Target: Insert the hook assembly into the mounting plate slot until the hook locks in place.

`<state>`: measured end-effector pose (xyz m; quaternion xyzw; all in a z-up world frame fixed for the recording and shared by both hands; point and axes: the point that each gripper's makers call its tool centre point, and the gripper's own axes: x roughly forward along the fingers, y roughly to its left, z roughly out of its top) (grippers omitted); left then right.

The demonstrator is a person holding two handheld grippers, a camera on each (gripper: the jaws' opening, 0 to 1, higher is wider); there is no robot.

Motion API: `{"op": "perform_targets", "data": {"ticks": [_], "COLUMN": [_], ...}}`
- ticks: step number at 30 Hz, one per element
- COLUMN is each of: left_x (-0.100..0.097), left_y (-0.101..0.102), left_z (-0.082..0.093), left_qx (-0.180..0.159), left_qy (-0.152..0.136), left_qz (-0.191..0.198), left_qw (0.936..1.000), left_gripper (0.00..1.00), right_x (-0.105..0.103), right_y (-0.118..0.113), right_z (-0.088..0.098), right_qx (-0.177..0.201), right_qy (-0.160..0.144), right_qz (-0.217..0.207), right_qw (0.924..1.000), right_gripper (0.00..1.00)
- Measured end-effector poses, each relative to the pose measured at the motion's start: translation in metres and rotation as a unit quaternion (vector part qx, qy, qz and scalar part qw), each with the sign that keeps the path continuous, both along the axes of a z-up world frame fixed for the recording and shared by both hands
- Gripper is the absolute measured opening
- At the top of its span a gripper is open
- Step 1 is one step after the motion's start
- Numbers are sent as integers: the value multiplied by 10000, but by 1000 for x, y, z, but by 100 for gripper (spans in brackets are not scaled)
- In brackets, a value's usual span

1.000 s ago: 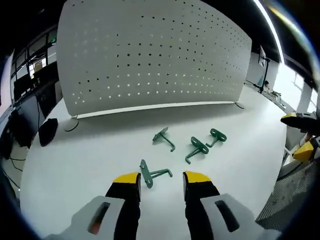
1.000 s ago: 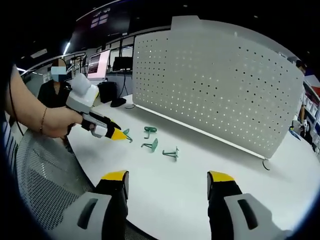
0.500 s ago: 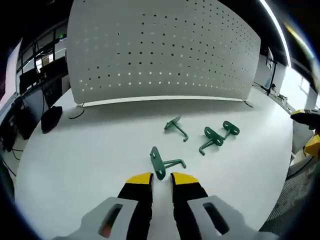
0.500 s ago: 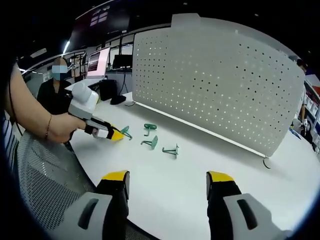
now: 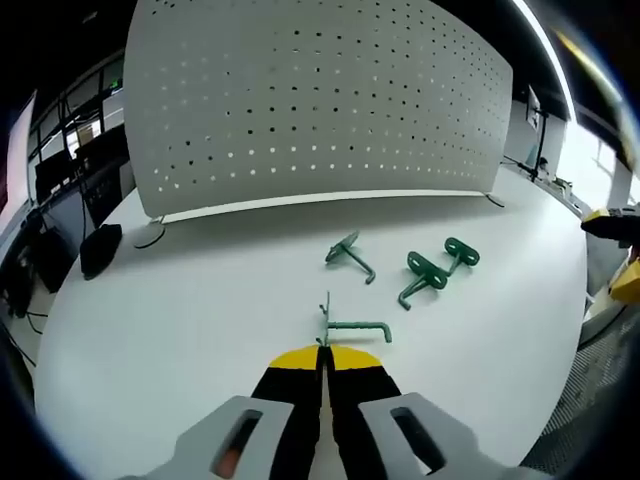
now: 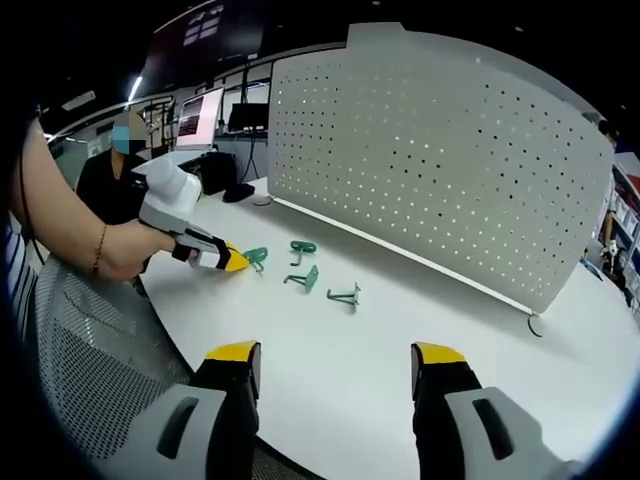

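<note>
We have the left tool (image 5: 322,362) clenched on the flat plate of the nearest hook assembly (image 5: 345,325), its yellow tips pressed together with the thin green plate edge rising between them and the bent rod sticking out to one side. The hook sits low over the white surface (image 5: 180,300), in front of the perforated mounting plate (image 5: 320,100) and well apart from it. Whether it has left the surface yet we cannot tell.

Three more hooks lie between our held one and the mounting plate: a lone hook (image 5: 350,256) and a pair of hooks (image 5: 435,270) lying close together off to the side.

The right tool (image 6: 330,365) hangs released, jaws wide apart, over the near edge of the surface, far from the mounting plate (image 6: 450,160). From there we see the left tool (image 6: 235,262) held in a hand (image 6: 125,250) beside the row of hooks.

To do this step well, we judge the grip should stay firm on the plate so that the part cannot pivot. We would lift straight up clear of the other hooks, turn the rod end toward the mounting plate, and line its tip squarely with one hole before pushing. The right tool could steady the mounting plate if it rocks on its feet.
</note>
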<state>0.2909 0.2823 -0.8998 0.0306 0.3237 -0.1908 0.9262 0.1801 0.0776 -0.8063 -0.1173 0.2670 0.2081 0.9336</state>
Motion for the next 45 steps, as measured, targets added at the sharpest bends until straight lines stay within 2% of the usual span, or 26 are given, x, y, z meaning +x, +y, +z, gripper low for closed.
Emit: {"op": "perform_targets", "data": {"ticks": [10, 20, 23, 25, 31, 36, 39, 43, 45], "left_x": [5, 8, 7, 6, 0, -2, -5, -8, -10], "left_y": [-6, -3, -3, -1, -1, -4, -9, -14, -19], "left_z": [14, 28, 27, 27, 36, 51, 60, 75, 82], "left_qx": [54, -6, 22, -70, -142, -185, -33, -64, -224], "left_qy": [-127, -155, -89, 8, 141, 148, 269, 396, 543], "left_qz": [-190, -174, -234, -140, -117, -216, -544, -701, -751], "left_qw": [9997, 9997, 9997, 9999, 9997, 9995, 9982, 9967, 9954], "left_gripper": [1, 1, 1, 1, 1, 1, 1, 1, 1], "right_x": [0, -1, -1, -2, -2, -2, -3, 0, 4], "right_y": [1, 3, 4, 5, 6, 10, 16, 30, 39], "right_z": [0, 1, 1, 0, 1, 2, 5, 12, 16], "right_qx": [5, 35, 38, 44, 88, 148, 248, 429, 462], "right_qy": [-3, -3, 0, 15, 22, 34, 67, 112, 91], "right_qz": [39, 78, 100, 116, 136, 231, 327, 543, 671], "right_qw": [10000, 10000, 9999, 9999, 9999, 9996, 9991, 9975, 9966], "right_gripper": [58, 58, 58, 58, 58, 58, 57, 51, 47]}}
